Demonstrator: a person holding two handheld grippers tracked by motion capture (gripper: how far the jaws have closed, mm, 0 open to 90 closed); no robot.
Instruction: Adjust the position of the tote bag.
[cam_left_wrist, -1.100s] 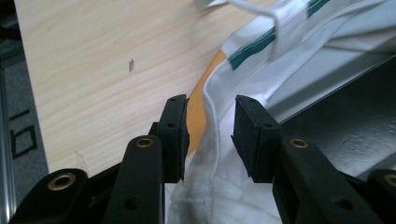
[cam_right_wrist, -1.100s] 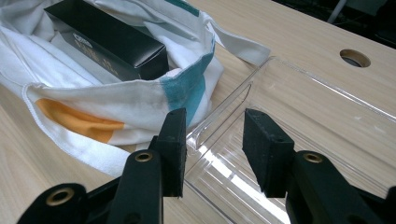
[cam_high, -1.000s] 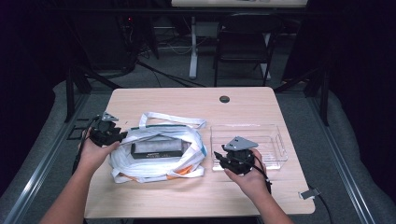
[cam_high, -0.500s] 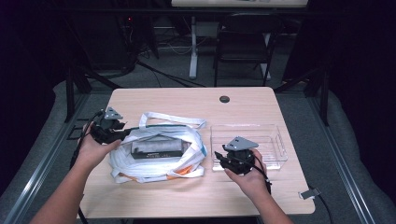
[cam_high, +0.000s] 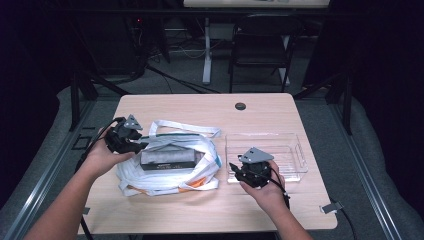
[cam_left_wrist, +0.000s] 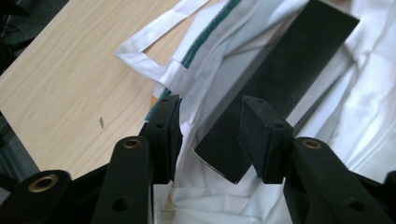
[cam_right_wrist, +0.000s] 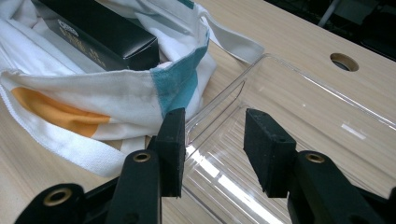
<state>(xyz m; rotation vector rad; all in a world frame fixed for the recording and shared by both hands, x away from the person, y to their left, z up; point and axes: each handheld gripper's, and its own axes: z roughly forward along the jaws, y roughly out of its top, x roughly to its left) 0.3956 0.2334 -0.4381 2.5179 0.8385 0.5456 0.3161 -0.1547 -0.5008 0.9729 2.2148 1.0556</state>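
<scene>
Left gripper (cam_high: 131, 142): hovering at the left end of the bag, held in the person's left hand; its jaws have just been opening and are standing apart, released, with the near corner of the box and a fold of white cloth lying between the pads in the left gripper view, neither pad pressing on them

Bag (cam_high: 165, 167): lying crumpled and white on the table's left half, mouth gaping upward; one loop handle (cam_high: 185, 127) is trailing toward the far side, and orange and teal patches are showing along its near and right edges

Box (cam_high: 167, 157): resting long and black inside the bag's open mouth, running left to right in the high view; in the left gripper view (cam_left_wrist: 289, 88) it is slanting up and away from the jaws, bedded on white cloth

Tray (cam_high: 297, 155): sitting clear and shallow on the table just right of the bag, its near left corner almost touching the cloth in the right gripper view (cam_right_wrist: 299, 121)

Right gripper (cam_high: 252, 172): hanging over the tray's near left edge in the person's right hand; its jaws are standing apart and released, gripping nothing, with the tray's wall between the pads but untouched

Table (cam_high: 260, 115): spreading pale wood under everything, a round dark hole (cam_high: 240, 106) sitting near its far edge
</scene>
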